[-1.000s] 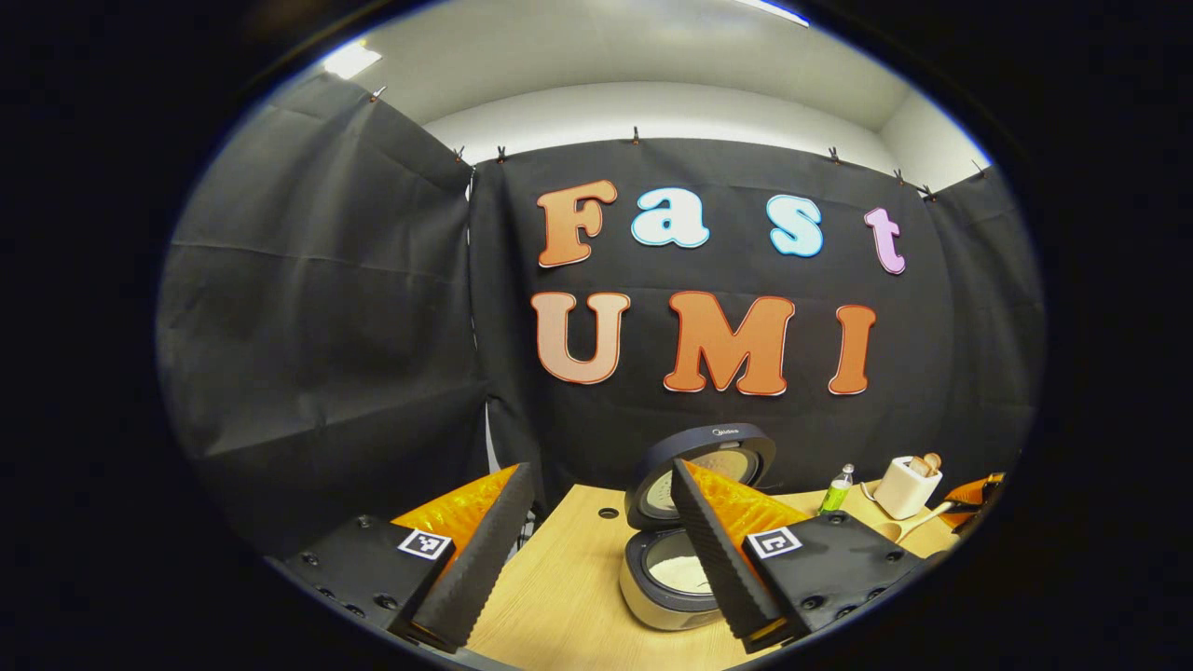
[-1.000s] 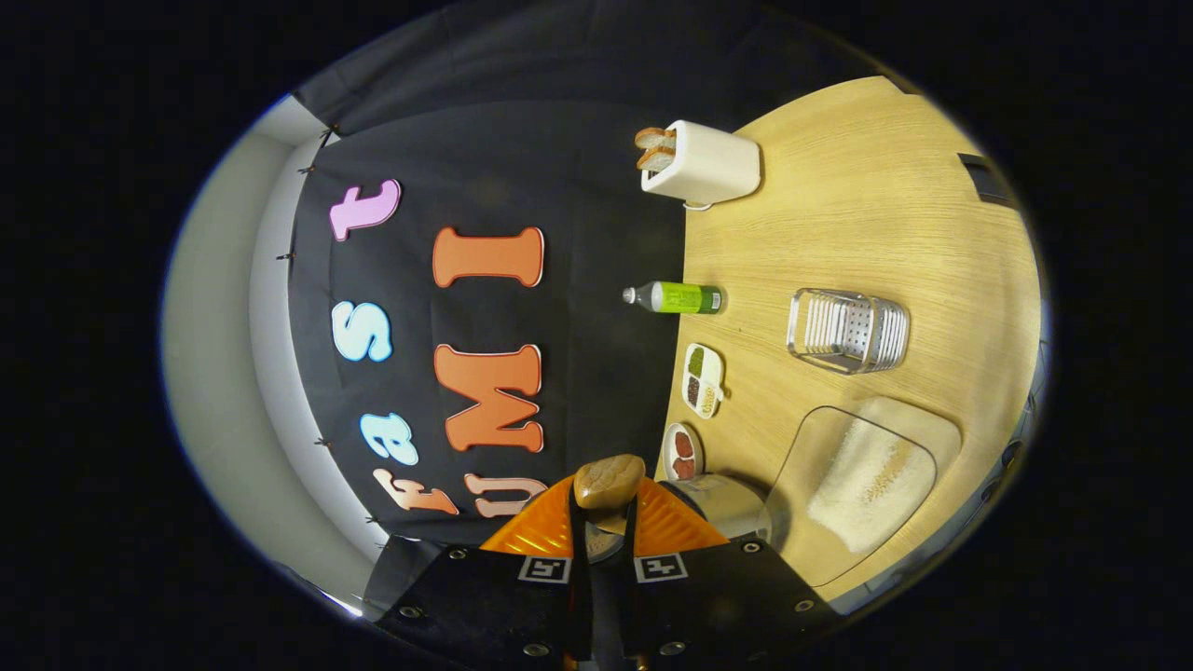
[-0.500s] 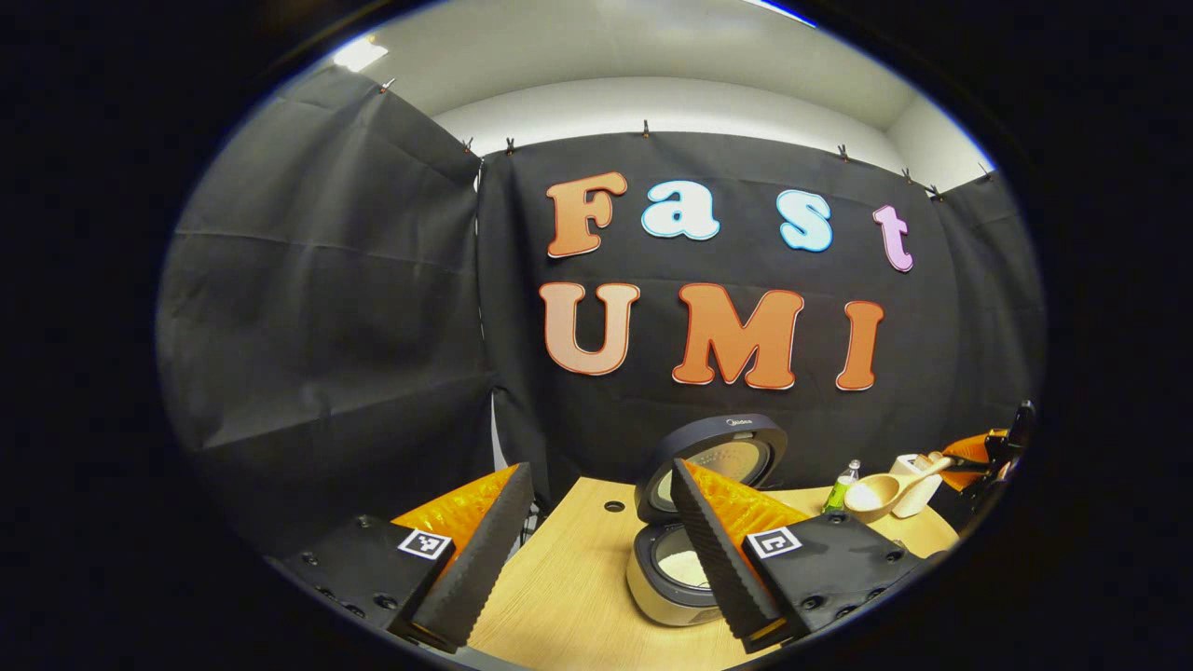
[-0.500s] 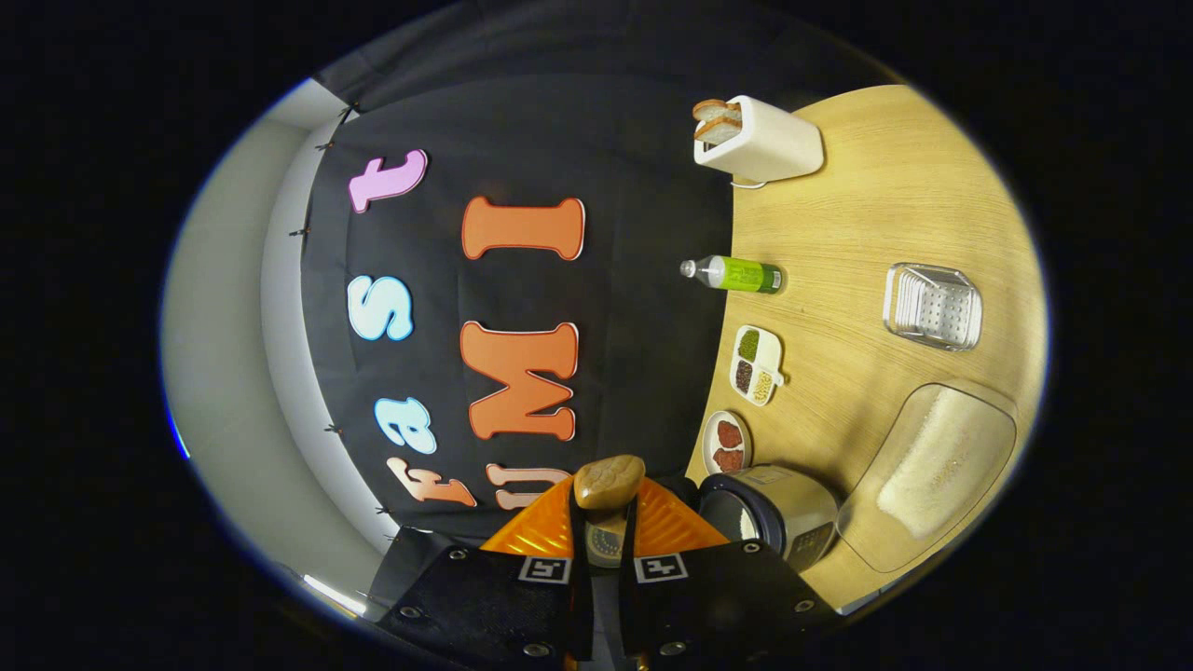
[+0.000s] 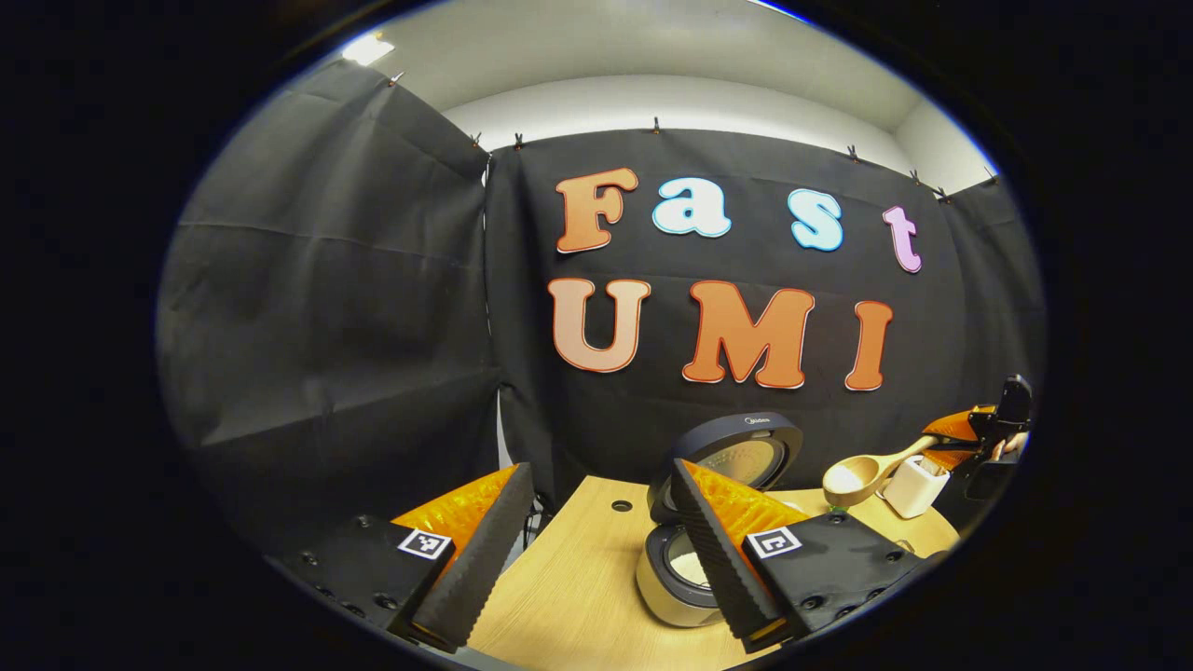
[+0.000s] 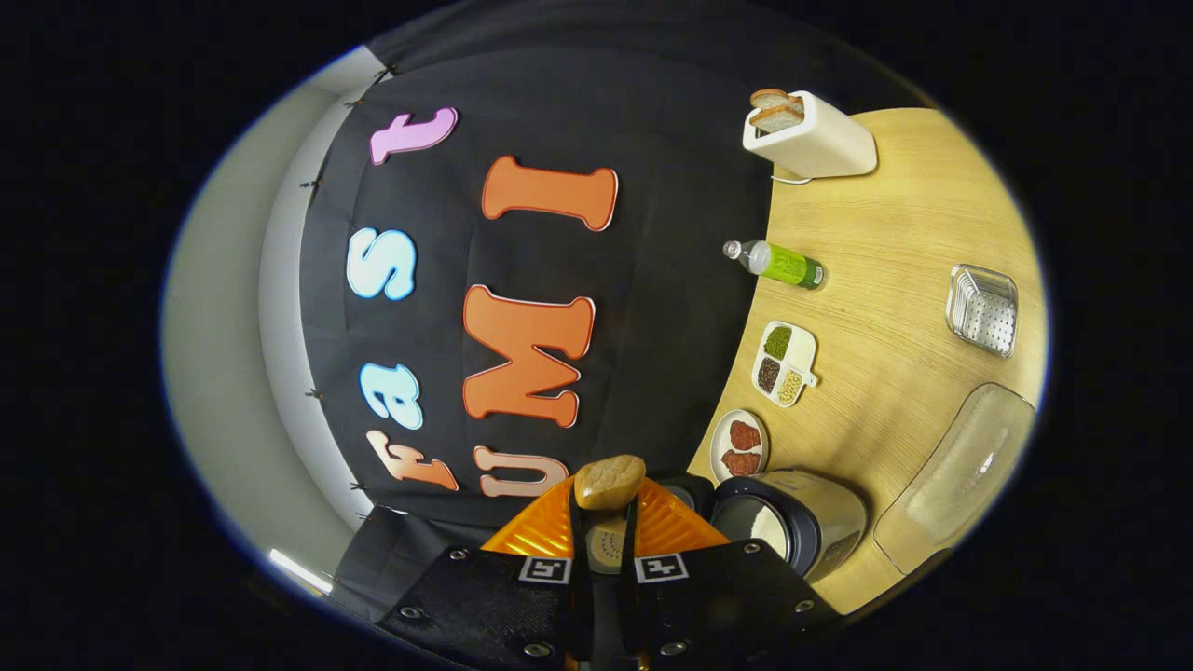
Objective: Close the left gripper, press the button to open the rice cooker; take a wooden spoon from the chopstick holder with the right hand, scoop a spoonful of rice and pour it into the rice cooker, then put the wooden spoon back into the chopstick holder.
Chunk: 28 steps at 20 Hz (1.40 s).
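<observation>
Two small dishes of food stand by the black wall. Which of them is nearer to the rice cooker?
The round plate with two reddish pieces, just beside the rice cooker. The divided dish of beans stands farther along, toward the green bottle.

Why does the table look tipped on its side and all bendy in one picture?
Right gripper view: the camera is rolled sideways with the tool, so the table stands on edge, and the fisheye lens bows its rim. Left gripper view: the table lies level, though the wall's edges curve there too; a ceiling light glares top left.
</observation>
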Motion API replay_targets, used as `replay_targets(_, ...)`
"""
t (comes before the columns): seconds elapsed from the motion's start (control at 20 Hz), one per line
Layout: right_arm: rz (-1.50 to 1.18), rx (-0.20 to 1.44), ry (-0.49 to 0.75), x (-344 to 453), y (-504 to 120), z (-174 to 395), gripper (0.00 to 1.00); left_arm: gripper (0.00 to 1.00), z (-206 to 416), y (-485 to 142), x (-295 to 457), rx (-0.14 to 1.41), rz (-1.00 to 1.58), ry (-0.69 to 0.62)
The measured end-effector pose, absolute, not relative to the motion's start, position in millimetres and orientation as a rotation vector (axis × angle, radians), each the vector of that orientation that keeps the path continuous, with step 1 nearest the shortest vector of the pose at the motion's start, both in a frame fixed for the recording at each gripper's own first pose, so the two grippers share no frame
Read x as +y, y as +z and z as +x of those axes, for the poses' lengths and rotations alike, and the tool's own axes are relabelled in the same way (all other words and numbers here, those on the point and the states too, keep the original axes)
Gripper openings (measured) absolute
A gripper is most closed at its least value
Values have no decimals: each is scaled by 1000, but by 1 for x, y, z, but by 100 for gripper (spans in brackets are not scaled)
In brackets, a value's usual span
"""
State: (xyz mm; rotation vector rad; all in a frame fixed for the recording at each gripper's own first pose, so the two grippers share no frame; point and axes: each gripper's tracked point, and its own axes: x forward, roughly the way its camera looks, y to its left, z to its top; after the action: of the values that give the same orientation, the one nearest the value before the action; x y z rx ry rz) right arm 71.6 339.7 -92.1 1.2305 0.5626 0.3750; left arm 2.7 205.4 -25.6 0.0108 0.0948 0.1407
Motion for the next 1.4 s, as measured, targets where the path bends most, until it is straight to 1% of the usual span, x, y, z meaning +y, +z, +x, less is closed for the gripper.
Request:
replay_targets(0.2,1162,567,400,370,-88,76,10,100,6,-34,209,118,22,128)
replay_targets(0.25,1135,562,403,377,-89,78,11,97,8,-36,209,120,20,127)
replay_targets(0.45,1021,573,401,395,-102,81,11,100,7,-40,212,124,-6,124)
replay_targets(0.6,977,567,407,406,-106,83,10,100,8,-43,214,131,-7,128)
replay_targets(0.85,869,552,396,415,-119,89,11,100,5,-45,216,141,4,128)
replay_targets(1.35,721,521,429,433,-124,87,10,99,2,-40,216,134,11,125)
replay_targets(1.4,703,516,434,435,-124,87,10,97,2,-39,216,132,12,127)
